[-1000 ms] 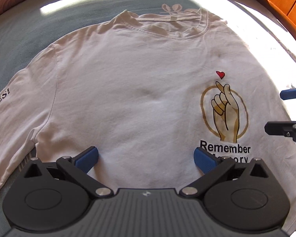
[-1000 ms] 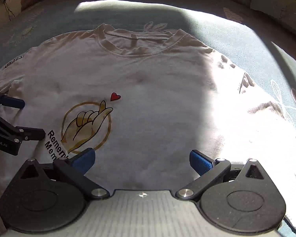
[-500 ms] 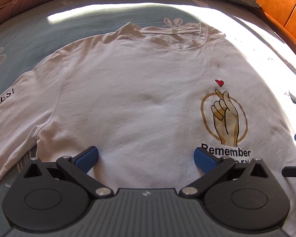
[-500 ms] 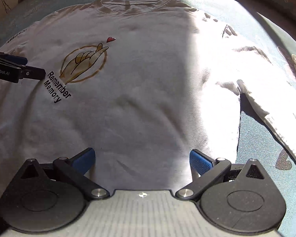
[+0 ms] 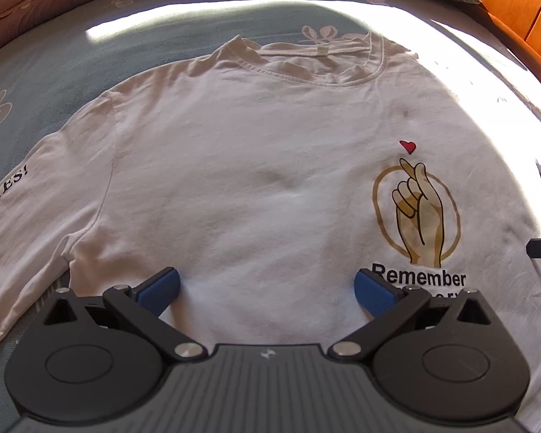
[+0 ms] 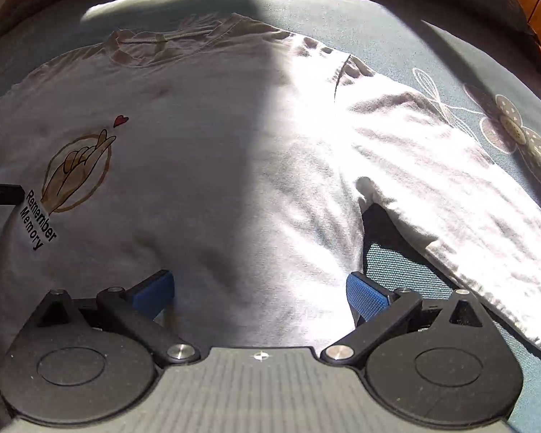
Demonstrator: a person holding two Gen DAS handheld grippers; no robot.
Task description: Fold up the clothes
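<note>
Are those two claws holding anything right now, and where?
Nothing. The left gripper and right gripper are both open above the shirt, which lies flat.

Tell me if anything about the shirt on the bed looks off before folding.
The white T-shirt lies front up and mostly flat, but it carries faint brownish marks: one mid-chest and a small dark spot above the red heart. Its right-side sleeve is rumpled. Both grippers hang open above it.
</note>
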